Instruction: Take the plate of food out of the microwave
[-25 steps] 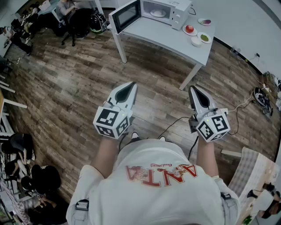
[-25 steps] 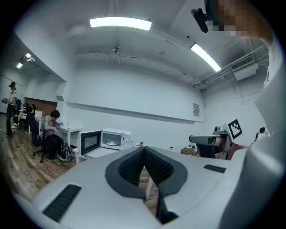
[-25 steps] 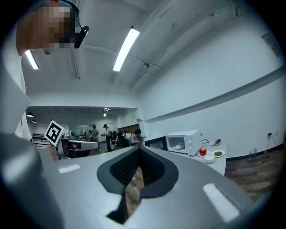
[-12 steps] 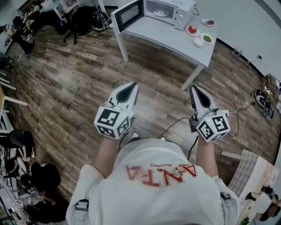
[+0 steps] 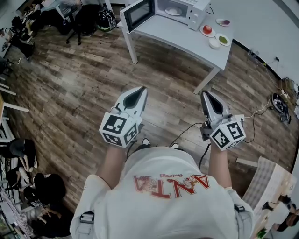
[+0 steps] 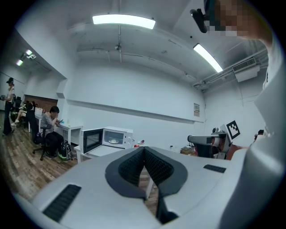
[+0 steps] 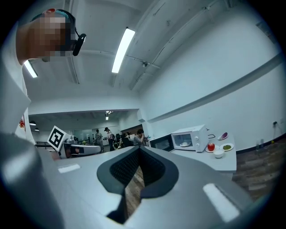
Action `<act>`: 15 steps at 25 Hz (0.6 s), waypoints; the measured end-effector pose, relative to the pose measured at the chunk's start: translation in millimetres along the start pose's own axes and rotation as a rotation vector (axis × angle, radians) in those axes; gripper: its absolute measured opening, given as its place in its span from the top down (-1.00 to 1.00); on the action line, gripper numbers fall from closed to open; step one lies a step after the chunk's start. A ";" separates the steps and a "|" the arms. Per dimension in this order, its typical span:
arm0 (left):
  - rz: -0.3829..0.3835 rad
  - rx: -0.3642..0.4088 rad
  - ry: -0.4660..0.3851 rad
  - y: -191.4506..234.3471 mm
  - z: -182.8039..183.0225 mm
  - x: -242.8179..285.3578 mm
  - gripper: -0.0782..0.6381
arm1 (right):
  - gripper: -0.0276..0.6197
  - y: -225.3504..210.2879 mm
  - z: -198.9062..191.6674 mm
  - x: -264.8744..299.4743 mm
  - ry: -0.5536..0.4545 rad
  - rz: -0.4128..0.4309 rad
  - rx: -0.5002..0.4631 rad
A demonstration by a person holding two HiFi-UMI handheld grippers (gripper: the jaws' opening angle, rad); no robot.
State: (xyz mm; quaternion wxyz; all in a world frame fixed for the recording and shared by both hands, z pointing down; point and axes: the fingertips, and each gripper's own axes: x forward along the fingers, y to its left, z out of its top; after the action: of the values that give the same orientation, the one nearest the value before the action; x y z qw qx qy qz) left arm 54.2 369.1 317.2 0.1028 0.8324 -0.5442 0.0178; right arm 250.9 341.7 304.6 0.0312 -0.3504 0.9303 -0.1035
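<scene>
Distance separates the person from the job: the microwave [image 5: 187, 8] stands on a white table [image 5: 173, 39], its door [image 5: 137, 15] swung open to its left. The plate of food [image 5: 172, 10] sits inside the cavity, well apart from both tools. The left gripper [image 5: 138, 91] and right gripper [image 5: 206, 95] are held at the waist, each with jaws clenched together on nothing. Trouble from here would likely come at the reach. Jaws that arrive clenched cannot take the rim, and a shallow pinch on a thin plate edge could let it tilt and shed its food. The open door, jutting out left of the microwave, could be knocked by the left tool. A cable [image 5: 184, 130] trailing over the floor between the person and the microwave could snag a foot. Right of the microwave lie four more dishes: a fruit saucer [image 5: 202, 32] bearing a red fruit [image 5: 208, 29], a small white bowl [image 5: 214, 43] whose contents cannot be made out, a saucer of green food [image 5: 223, 39] and, nearest the wall, a dish with a purple piece [image 5: 223, 22].
</scene>
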 end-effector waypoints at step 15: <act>0.001 -0.051 0.009 102.3 -8.2 -45.5 0.76 | 0.91 76.2 -27.5 74.2 0.057 0.014 -0.019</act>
State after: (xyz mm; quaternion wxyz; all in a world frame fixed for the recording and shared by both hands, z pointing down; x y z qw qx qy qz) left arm -56.7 372.2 334.3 0.1265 0.8290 -0.5446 0.0076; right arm 142.2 353.3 316.2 0.0021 -0.3411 0.9342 -0.1046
